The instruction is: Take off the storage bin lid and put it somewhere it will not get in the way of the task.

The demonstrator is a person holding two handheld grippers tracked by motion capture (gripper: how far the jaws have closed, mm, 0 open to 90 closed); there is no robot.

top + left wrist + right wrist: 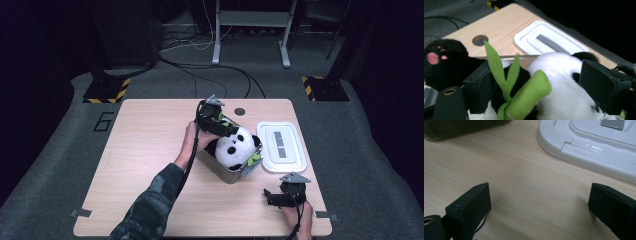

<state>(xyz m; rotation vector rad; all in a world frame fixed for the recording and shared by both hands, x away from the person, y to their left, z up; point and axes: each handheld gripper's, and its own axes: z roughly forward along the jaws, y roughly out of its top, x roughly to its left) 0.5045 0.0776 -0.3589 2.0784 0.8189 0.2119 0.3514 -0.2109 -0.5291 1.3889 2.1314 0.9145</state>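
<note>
The left gripper reaches level over the panda, jaws spread around it; the right gripper rests low, spread.

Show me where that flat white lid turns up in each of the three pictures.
High view: the white lid lies flat on the table, right of the metal box with the panda.
Left gripper view: upper middle, beyond the panda's white head.
Right gripper view: top right corner, ahead of the open tool.
Shared landmark: the grey strip on top of the lid.

Panda plush lower body hidden inside metal container; pads' contact with plush unclear.
</note>
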